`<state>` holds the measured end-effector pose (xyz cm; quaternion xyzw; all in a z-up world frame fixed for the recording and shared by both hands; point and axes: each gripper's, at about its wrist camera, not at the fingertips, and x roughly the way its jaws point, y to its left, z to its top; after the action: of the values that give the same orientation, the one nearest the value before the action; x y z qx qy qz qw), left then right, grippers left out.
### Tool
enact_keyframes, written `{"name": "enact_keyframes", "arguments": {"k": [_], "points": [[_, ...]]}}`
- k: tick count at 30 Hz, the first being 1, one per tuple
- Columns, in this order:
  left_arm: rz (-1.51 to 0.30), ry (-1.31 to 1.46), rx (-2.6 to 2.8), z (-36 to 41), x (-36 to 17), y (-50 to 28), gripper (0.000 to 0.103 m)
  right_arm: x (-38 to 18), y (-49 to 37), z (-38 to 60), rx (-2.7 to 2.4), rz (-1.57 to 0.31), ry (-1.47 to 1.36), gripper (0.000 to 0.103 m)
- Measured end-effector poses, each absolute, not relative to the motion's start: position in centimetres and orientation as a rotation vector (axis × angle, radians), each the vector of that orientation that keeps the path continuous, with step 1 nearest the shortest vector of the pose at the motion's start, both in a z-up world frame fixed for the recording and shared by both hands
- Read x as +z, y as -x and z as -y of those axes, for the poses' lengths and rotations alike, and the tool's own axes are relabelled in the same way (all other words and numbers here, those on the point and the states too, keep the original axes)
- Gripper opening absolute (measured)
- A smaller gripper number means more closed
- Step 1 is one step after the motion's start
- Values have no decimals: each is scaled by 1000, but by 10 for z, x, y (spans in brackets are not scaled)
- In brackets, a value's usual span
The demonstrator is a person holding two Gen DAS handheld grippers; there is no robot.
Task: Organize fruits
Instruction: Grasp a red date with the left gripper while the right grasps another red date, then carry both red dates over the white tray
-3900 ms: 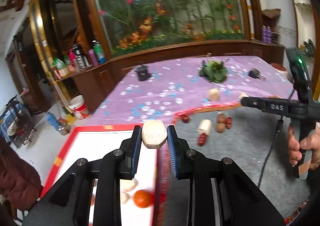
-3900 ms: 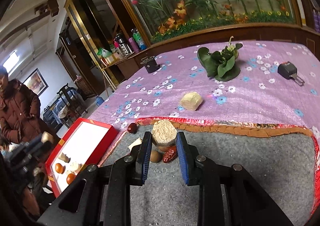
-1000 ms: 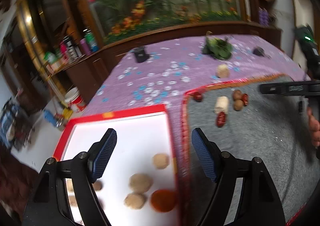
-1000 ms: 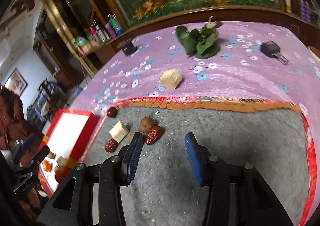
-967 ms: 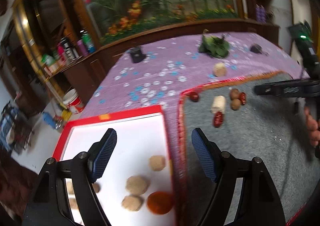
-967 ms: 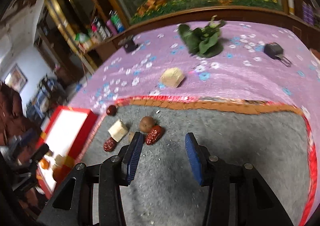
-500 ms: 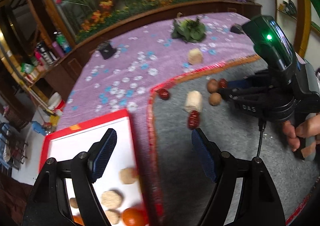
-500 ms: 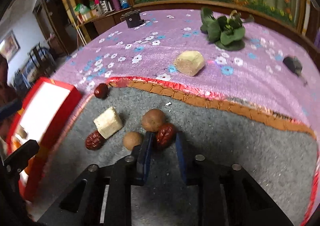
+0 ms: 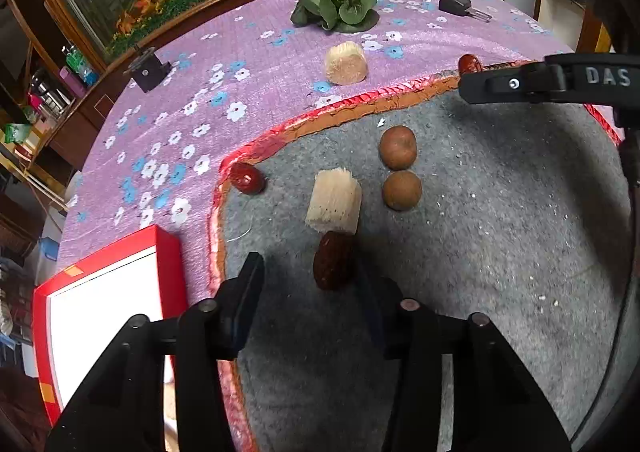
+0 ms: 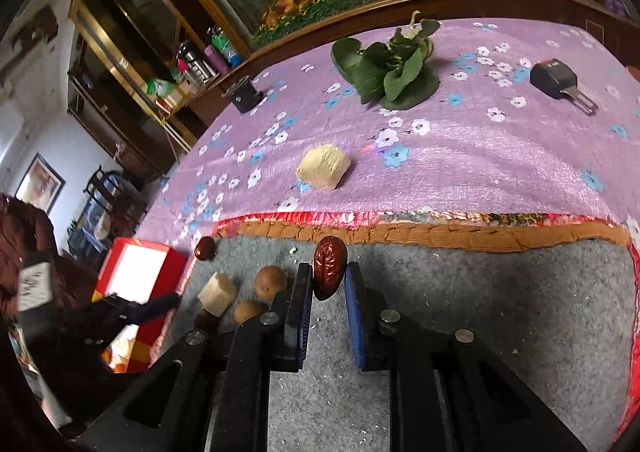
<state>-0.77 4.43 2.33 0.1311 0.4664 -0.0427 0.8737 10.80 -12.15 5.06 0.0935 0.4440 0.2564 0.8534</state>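
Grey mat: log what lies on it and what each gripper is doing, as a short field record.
right gripper: shut on a red date, lifted off the mat
left gripper: jaws have just been closing around another red date, pads not clearly pressing it yet
grey mat: two round brown fruits, a pale block, a third red date at its edge
red box: left of the mat
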Motion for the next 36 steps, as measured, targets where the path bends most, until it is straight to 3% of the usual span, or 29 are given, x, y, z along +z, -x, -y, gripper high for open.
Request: {"name": "enact_keyframes", "arguments": {"k": [4, 6, 18, 36], "points": [[-978, -221, -136, -46, 22, 5, 22, 52, -108, 122, 540, -923, -212, 17], [-971, -223, -145, -44, 22, 6, 17, 53, -109, 123, 545, -913, -222, 17], [-794, -142, -54, -63, 60, 61, 17, 72, -88, 112, 600, -761, -190, 17], [-526, 20, 394, -213, 104, 163, 17, 111, 17, -30, 890, -621, -40, 16]]}}
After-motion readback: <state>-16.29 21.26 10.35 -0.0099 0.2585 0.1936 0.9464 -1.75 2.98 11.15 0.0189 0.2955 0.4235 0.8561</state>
